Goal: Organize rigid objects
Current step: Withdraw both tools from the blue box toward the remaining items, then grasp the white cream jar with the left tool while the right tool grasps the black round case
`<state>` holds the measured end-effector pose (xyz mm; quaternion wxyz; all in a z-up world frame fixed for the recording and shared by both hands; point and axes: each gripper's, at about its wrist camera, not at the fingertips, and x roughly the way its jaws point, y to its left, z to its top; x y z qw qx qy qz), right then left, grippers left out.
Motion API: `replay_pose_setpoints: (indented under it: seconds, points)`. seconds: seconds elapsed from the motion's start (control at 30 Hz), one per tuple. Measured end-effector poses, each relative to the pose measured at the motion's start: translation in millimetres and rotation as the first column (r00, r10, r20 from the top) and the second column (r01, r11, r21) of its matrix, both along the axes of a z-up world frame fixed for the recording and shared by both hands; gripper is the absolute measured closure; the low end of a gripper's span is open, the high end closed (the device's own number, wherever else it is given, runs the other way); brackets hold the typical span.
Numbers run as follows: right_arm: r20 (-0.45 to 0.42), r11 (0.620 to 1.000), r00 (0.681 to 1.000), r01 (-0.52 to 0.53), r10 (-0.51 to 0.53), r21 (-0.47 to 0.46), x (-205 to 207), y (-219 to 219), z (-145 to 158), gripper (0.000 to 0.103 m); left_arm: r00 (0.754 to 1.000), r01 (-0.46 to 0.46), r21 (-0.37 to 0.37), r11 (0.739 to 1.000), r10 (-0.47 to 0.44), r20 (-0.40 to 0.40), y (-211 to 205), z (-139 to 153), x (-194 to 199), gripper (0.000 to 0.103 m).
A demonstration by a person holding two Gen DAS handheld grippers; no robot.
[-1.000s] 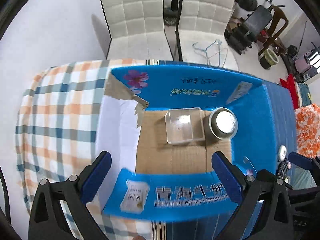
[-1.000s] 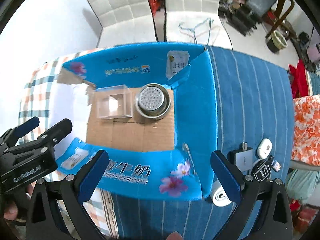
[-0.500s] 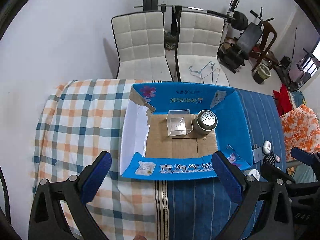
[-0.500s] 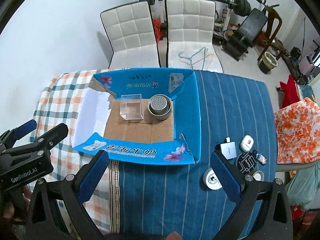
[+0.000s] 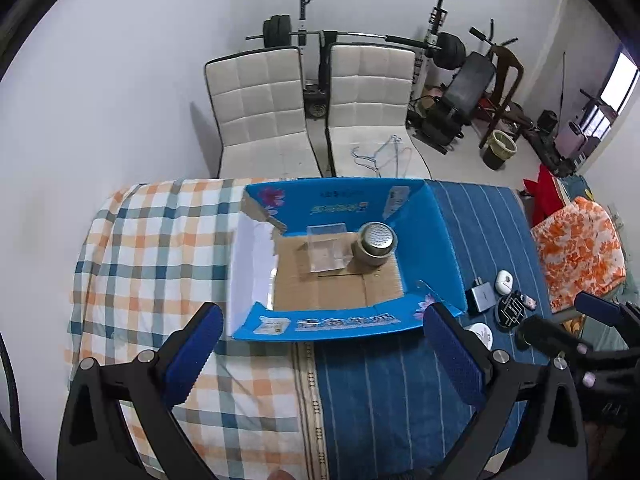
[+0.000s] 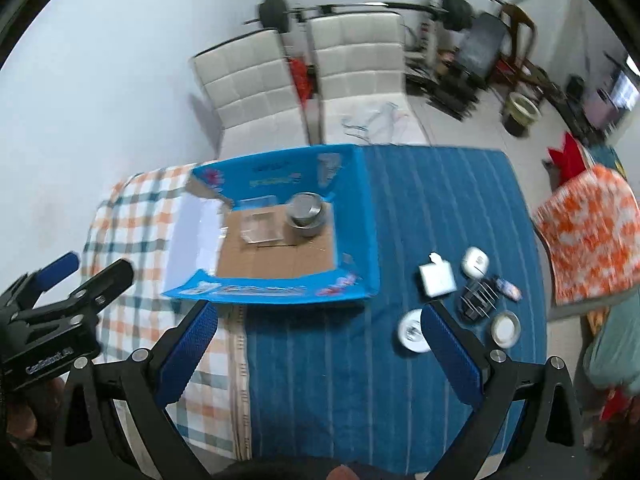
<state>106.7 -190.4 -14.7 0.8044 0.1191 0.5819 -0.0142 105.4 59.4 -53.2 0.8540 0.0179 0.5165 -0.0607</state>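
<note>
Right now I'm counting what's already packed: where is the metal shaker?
In the left wrist view the metal shaker stands inside the blue box, toward its far right corner, right beside the clear plastic case.

L claw [image 5: 322, 344] & R claw [image 6: 316, 342] spread wide, apparently empty, held high.

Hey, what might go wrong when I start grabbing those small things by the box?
The small items sit packed together: closing on the white charger could knock the earbud case or the black round item. The round tin lies flat and may slip. The cardboard box has an upright flap that could snag the right gripper.
</note>
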Motion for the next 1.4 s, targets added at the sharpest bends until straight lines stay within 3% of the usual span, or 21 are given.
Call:
replay_pose_setpoints:
  seconds: [0.27, 0.4, 0.5, 0.63, 0.77, 0.93, 1.07, 1.2, 1.4]
  points:
    - [-0.148, 0.972, 0.961, 0.228, -0.233, -0.050, -14, -155, -71, 0.000, 0.990, 0.112, -0.037, 0.993, -0.114, -0.078, -103, -45, 4, 0.000]
    - [-0.220, 0.962, 0.937, 0.273, -0.270, -0.017, -19, -214, -129, 0.000, 0.969, 0.179, -0.015, 0.984, -0.179, -0.170, -177, -100, 5, 0.000]
    - [-0.265, 0.966, 0.933, 0.259, -0.245, 0.018, -13, -235, -174, 0.000, 0.951, 0.208, 0.005, 0.978, -0.201, -0.234, -219, -141, 3, 0.000]
    - [-0.321, 0.981, 0.930, 0.195, -0.176, 0.025, 6, -243, -238, 0.001, 0.920, 0.232, 0.036, 0.972, -0.207, -0.331, -261, -201, -1, 0.000]
    - [-0.361, 0.990, 0.926, 0.136, -0.112, 0.041, 24, -237, -283, 0.004, 0.896, 0.196, 0.036, 0.980, -0.164, -0.412, -274, -247, -1, 0.000]
    - [-0.380, 0.998, 0.924, 0.064, -0.049, 0.026, 40, -226, -311, 0.004, 0.875, 0.172, 0.028, 0.985, -0.140, -0.463, -285, -277, -5, 0.000]
    - [-0.439, 0.998, 0.898, 0.050, -0.028, 0.037, 42, -226, -335, 0.016, 0.871, 0.141, 0.037, 0.989, -0.106, -0.480, -286, -292, -2, 0.001]
    - [-0.427, 0.999, 0.904, 0.041, -0.032, 0.013, 44, -223, -337, 0.016, 0.868, 0.129, 0.009, 0.992, -0.109, -0.484, -287, -302, -1, 0.018]
    - [-0.426, 0.999, 0.903, 0.041, -0.050, -0.030, 50, -221, -339, 0.025, 0.890, 0.128, 0.047, 0.991, -0.094, -0.445, -289, -297, -5, 0.037]
